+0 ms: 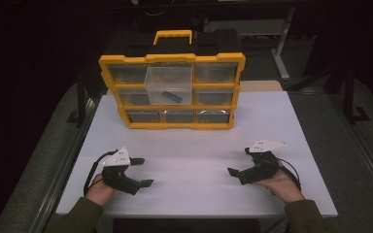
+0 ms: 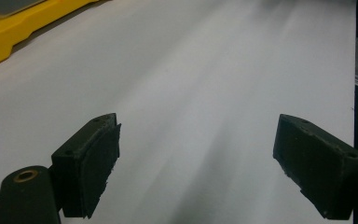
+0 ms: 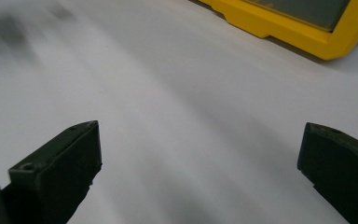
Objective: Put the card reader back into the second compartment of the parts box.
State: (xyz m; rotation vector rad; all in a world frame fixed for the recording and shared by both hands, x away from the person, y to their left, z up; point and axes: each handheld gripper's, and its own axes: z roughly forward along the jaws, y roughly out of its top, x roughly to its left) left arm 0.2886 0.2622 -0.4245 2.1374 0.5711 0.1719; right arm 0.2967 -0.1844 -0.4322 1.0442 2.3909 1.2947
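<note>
Grippers rested low over the near half of the white tabletop (image 1: 194,145), one in each hand, well apart from each other. The left gripper (image 1: 143,171) sat near the near-left corner, its jaws spread wide and pointing toward the middle of the tabletop; in the left gripper view (image 2: 196,163) both black pads stood far apart with only bare white surface between them. The right gripper (image 1: 240,161) sat toward the near-right, jaws likewise wide and aimed inward toward the left one; the right gripper view (image 3: 198,172) showed the same broad gap over bare tabletop, holding nothing.

At the far edge stood a yellow organizer (image 1: 172,58) with a black back and a yellow handle (image 1: 173,35) on top, its front a grid of clear drawers. The top-middle drawer (image 1: 169,80) was pulled out toward the person, and a small dark object (image 1: 171,95) lay in it, tilted; what it was could not be told. The other drawers sat flush. The organizer was well apart from both grippers, with a yellow corner of it at the upper left of the left gripper view (image 2: 9,32) and the upper right of the right gripper view (image 3: 279,25).
</note>
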